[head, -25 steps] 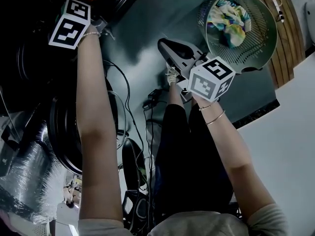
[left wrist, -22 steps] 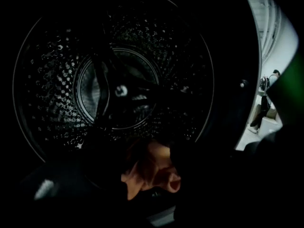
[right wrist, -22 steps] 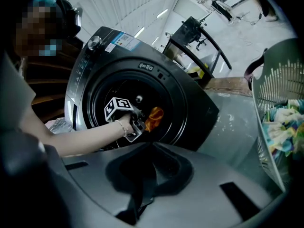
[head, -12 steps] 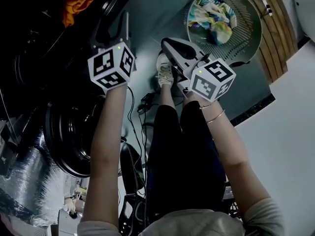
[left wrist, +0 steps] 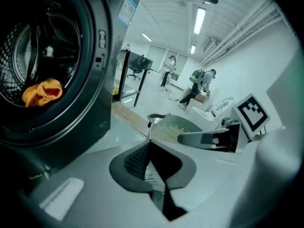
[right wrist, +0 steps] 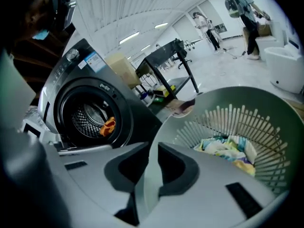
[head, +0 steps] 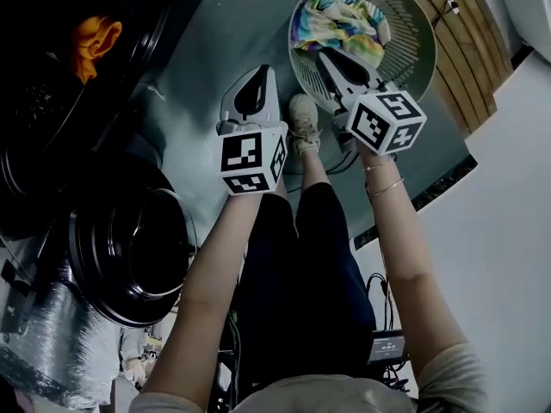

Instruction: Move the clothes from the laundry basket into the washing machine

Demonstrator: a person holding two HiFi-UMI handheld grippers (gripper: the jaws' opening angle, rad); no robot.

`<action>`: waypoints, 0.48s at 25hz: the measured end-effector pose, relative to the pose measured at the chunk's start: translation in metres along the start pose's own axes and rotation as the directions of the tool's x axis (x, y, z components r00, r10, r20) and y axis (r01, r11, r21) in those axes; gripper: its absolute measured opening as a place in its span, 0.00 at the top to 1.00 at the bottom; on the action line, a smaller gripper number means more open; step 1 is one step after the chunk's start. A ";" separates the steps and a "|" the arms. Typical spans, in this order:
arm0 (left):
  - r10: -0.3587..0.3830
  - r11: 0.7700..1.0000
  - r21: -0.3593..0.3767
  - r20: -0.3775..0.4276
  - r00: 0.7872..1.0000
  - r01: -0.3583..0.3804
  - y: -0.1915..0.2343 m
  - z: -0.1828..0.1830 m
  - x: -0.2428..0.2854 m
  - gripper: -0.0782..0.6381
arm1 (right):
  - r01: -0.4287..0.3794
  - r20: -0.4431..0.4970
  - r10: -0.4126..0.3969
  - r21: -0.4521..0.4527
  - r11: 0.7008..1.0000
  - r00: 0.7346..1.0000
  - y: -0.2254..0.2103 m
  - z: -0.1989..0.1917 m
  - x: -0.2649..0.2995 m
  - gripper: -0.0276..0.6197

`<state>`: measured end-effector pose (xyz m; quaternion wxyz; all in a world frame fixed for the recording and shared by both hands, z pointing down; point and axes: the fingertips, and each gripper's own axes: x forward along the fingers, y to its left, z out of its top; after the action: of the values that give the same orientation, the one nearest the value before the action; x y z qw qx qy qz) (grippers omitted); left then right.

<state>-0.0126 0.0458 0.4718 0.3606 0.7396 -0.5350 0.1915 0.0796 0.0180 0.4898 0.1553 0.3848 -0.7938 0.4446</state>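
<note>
Left gripper (head: 256, 80) swings back from washing machine (left wrist: 102, 75), jaws just closed empty; right gripper (head: 331, 58), clenched empty, nears laundry basket (head: 424, 54): reopen, grab clothes (head: 340, 20).

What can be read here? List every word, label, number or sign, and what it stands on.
No text is legible.
Blue-and-white sticker on the washing machine: print too blurred to read.
Control panel markings: too small to read.
Left cube and right cube: black-and-white square patterns, no letters.
</note>
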 end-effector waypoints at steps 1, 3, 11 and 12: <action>-0.007 1.000 -0.006 -0.012 1.000 0.007 -0.002 -0.005 0.006 0.88 | 0.014 -0.019 -0.015 -0.009 1.000 1.000 -0.009 -0.003 0.005 0.93; -0.019 1.000 -0.014 -0.025 0.999 0.019 -0.004 -0.012 0.017 0.88 | 0.030 -0.065 -0.032 -0.024 0.999 0.997 -0.026 -0.010 0.018 0.90; -0.028 1.000 -0.001 -0.050 0.998 0.028 0.011 -0.035 0.040 0.88 | 0.108 -0.249 -0.153 -0.184 0.977 0.956 -0.108 -0.056 0.079 0.66; -0.027 1.000 -0.005 -0.047 0.999 0.027 0.015 -0.036 0.042 0.88 | 0.114 -0.277 -0.171 -0.211 0.971 0.946 -0.119 -0.064 0.086 0.64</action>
<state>-0.0079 0.0426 0.5293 0.3773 0.7411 -0.5169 0.2028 0.1064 -0.0064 0.6454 0.3395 0.3545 -0.7712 0.4054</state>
